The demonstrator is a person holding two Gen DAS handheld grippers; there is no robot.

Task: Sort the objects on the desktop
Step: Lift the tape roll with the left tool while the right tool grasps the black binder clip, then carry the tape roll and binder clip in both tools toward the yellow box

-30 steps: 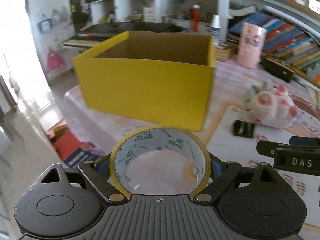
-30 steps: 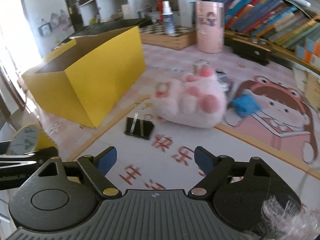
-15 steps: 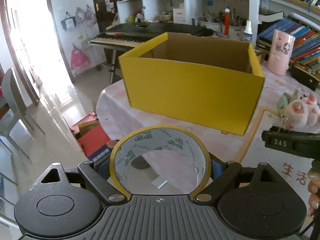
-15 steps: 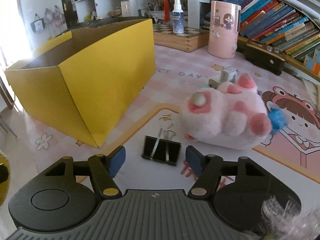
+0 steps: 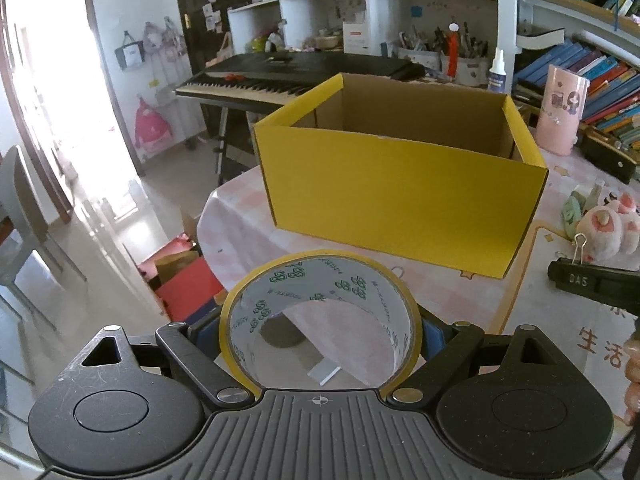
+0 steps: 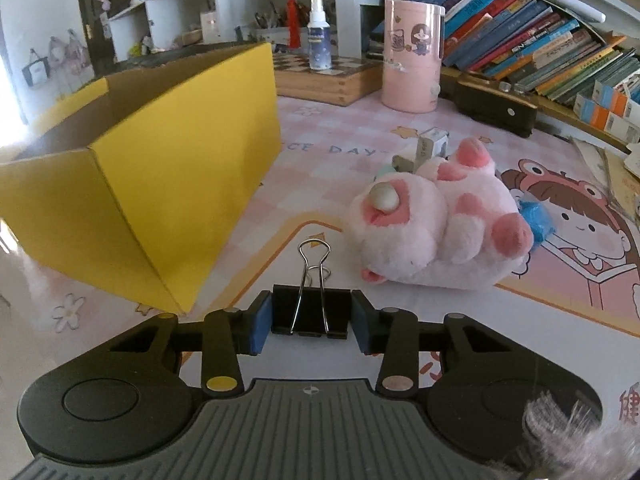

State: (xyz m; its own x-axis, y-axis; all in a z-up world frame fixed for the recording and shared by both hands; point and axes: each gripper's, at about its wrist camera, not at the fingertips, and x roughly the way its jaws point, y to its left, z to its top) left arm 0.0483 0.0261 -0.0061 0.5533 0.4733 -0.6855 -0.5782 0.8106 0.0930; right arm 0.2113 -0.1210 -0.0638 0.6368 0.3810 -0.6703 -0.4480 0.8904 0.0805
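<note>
The right gripper (image 6: 312, 318) has just closed its jaws on one black binder clip (image 6: 311, 314), which lies on the table (image 6: 500, 344) between the blue pads. The left gripper (image 5: 320, 332) holds one roll of tape (image 5: 319, 316) with its jaws wide. One open yellow box (image 5: 400, 192) stands on the pink patterned table, one pink plush toy (image 6: 436, 232) near it. Behind are bookshelves (image 6: 532, 52) and one keyboard (image 5: 288, 80).

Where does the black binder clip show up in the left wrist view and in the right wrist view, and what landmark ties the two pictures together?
Left wrist: the binder clip sits at the far right edge; only its wire handle shows above the right gripper's dark finger.
Right wrist: lower centre, clamped between the blue pads of the right gripper, wire handles pointing away.
Shared landmark: the yellow box.
</note>
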